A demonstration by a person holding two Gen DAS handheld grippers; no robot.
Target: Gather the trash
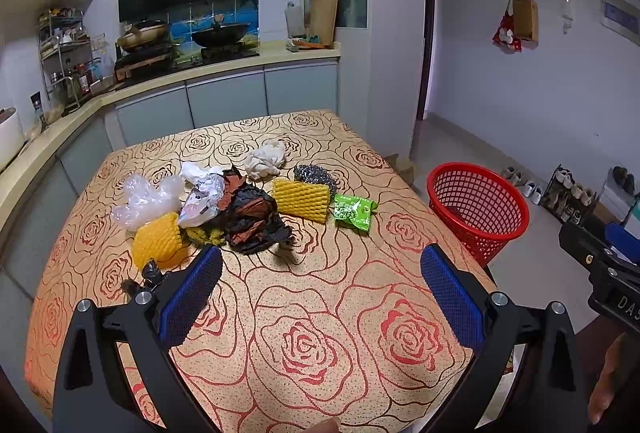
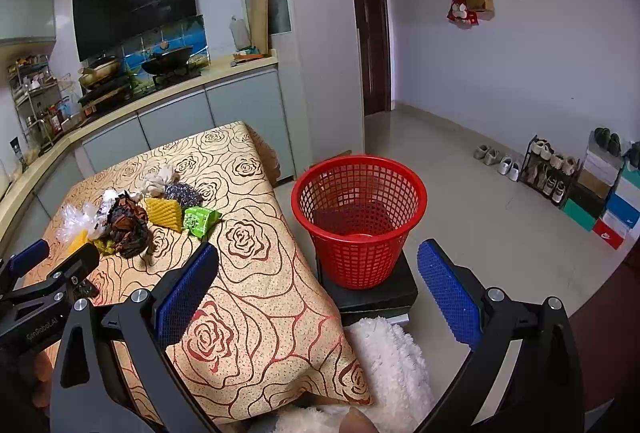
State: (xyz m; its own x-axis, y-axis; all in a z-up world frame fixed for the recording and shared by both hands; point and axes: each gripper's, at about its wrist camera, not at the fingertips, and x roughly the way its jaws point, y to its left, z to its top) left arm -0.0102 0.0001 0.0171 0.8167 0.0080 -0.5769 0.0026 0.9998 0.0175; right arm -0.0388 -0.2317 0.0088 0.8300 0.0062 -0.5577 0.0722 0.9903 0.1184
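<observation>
A pile of trash lies mid-table: a clear plastic bag (image 1: 144, 199), an orange foam net (image 1: 158, 239), a black crumpled wrapper (image 1: 252, 219), a yellow foam net (image 1: 302, 199), a green snack packet (image 1: 354, 211), a white crumpled tissue (image 1: 266, 159) and a grey scrubber (image 1: 316, 177). A red mesh basket (image 2: 358, 217) stands on a dark stool right of the table. My left gripper (image 1: 320, 273) is open and empty, above the table short of the pile. My right gripper (image 2: 318, 269) is open and empty, near the table's right edge before the basket.
The table (image 1: 304, 333) has a rose-patterned cloth. A kitchen counter (image 1: 224, 69) with a stove and pans runs behind and to the left. A white fluffy cloth (image 2: 390, 357) lies below the basket's stool. Shoes and boxes (image 2: 592, 189) line the right wall.
</observation>
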